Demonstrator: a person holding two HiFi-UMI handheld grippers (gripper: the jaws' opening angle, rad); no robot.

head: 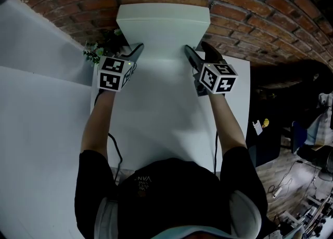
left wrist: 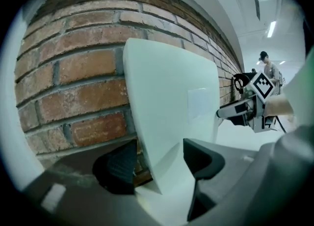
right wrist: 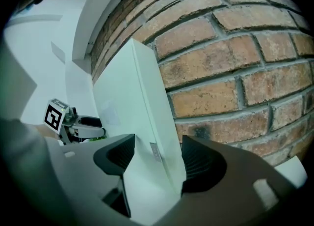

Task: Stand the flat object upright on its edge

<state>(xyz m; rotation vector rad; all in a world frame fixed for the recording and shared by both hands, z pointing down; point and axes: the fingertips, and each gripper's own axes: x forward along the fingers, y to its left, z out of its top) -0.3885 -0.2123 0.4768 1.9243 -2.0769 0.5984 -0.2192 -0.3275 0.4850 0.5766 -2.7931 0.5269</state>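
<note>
On the white worktop [head: 156,113], right by the brick wall [head: 250,4], the flat white box [head: 164,30] stands up on its edge, broad face toward the wearer; can't tell whether its back touches the brick. At its left end, the left tool [left wrist: 159,158] has wide jaws straddling the box low down. One pad sits in front of the broad face, and a sliver of brick shows between the other pad and the box's back, so no squeeze. At the right end, the right tool [right wrist: 156,149] is wide too, straddling near the bottom corner; the gap is wider than the box's thickness, and the wall-side pad sits just beside the rear edge without clamping. The worktop is plain and narrow, running from the wearer to the wall. White panels [head: 36,103] are at left, a green plant [head: 96,51] sits by the left tool's marker cube [head: 115,72], and a wood floor with cables [head: 283,183] is at right. Only the right gripper view shows a small label [right wrist: 155,151] on the box's narrow side face. Only the left gripper view shows a pale rectangular patch [left wrist: 198,107] on the broad face, plus a distant person in a cap [left wrist: 267,65] and a ceiling strip light [left wrist: 272,28]. Each gripper view catches the opposite tool across the box.
</note>
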